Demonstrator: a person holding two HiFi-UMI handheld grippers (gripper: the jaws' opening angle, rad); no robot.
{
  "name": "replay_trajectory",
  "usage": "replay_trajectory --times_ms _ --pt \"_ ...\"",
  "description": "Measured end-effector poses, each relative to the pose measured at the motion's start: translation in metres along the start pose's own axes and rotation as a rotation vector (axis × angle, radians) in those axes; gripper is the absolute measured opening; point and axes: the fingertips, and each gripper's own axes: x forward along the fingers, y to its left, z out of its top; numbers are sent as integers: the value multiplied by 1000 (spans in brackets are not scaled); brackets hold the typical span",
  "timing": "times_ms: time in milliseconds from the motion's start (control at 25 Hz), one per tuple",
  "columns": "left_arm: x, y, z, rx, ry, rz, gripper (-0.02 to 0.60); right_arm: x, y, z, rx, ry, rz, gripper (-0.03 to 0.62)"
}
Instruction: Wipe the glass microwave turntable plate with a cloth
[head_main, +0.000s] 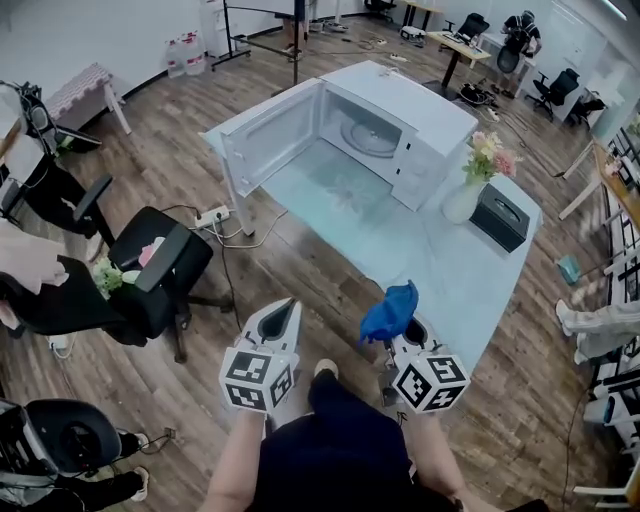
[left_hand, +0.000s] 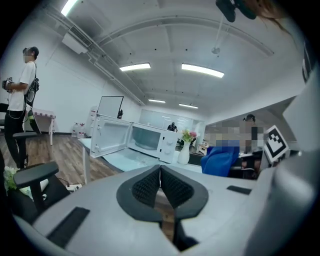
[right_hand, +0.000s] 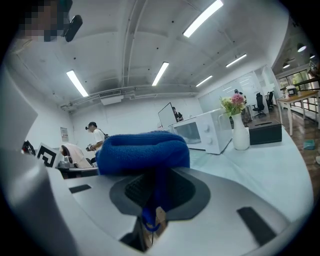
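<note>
The glass turntable plate (head_main: 370, 137) lay inside the open microwave (head_main: 435, 112), in the upper middle of the head view, at the far end of the pale table (head_main: 440, 275). Both tongs were at the bottom of that view, over the wooden floor (head_main: 300, 265) beside the table's near corner and well apart from the plate. The left tongs (head_main: 288, 308) were pressed together on nothing. The right tongs (right_hand: 152, 192) pinched a blue cloth (right_hand: 142, 150) by a low fold, with most of it bunched in a soft roll above the tips.

The plate was probably stiff, smooth, slippery and breakable, and likely sat loose in the oven. It would be best steadied at its rim, gently, if it had to be held at all. The cloth looked light and limp, so its thick roll could serve as the wiping pad.

The microwave door (head_main: 268, 135) stood swung out to the left, and the oven mouth looked tight, with walls close round the plate. A vase of flowers (head_main: 468, 195) and a black box (head_main: 500, 218) stood right of the microwave. An office chair (head_main: 150, 265) stood at the left, on the floor. The bare table in front of the oven offered the clearest approach.
</note>
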Motion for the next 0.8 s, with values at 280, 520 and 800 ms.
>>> replay_trajectory --times_ms 280,520,800 --pt "79 42 40 18 -4 8 5 90 -28 35 6 12 21 52" --pt "135 71 60 27 -16 11 5 153 -47 55 1 13 52 52" --pt "171 90 72 13 -21 4 5 199 -54 59 23 37 67 52"
